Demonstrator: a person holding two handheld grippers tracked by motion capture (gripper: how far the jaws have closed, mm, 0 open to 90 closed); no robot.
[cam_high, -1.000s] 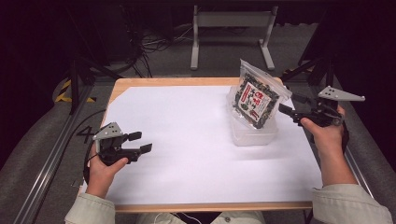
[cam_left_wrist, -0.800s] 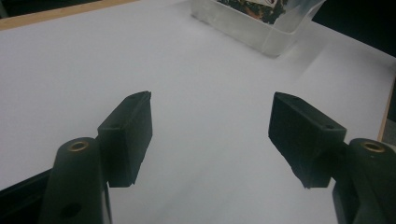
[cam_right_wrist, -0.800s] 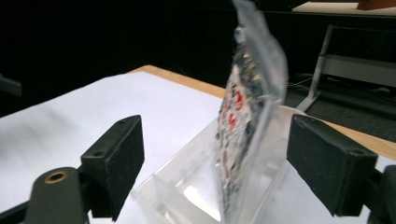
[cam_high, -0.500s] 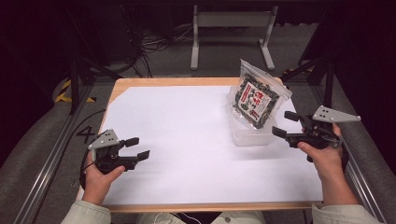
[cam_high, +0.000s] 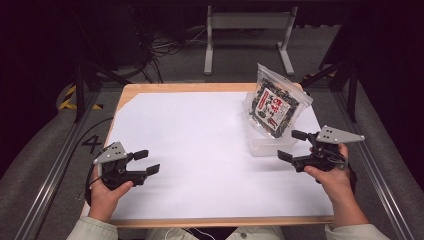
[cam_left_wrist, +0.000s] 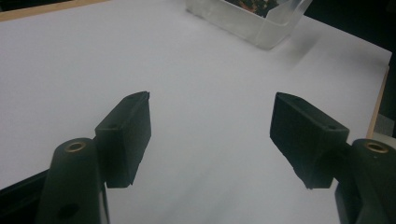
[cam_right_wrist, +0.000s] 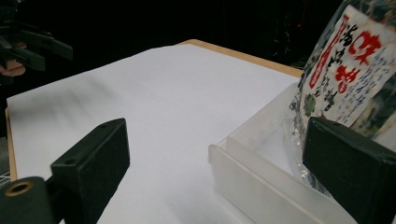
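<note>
Here, one printed bag (cam_high: 274, 106) stands tilted in one clear plastic tub (cam_high: 264, 146) on a white-covered table (cam_high: 200, 145). Two grippers, left gripper (cam_high: 147, 162) and right gripper (cam_high: 292, 145), hover with jaws spread, empty.

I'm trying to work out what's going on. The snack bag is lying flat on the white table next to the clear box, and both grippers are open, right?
Not quite. The snack bag stands inside the clear box, leaning, as the high view shows. Both the left gripper and right gripper are open.
</note>
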